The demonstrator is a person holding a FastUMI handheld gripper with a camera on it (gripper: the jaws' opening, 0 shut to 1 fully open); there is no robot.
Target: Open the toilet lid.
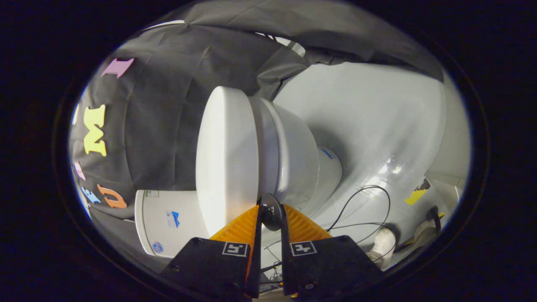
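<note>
Toilet lid (224, 155) down on bowl (293, 155), just ahead of gripper (271, 209), jaws nearly closed; tank (168, 222) behind lid; cables (369, 209) on floor (377, 117) beside bowl.

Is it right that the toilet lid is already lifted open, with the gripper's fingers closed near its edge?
Not quite. In the gripper view the toilet lid is closed, lying flat on the seat, not lifted. The gripper fingers are indeed nearly closed at its edge.

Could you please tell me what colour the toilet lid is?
The smooth closed toilet lid is plain white, seen best in the gripper view.
</note>
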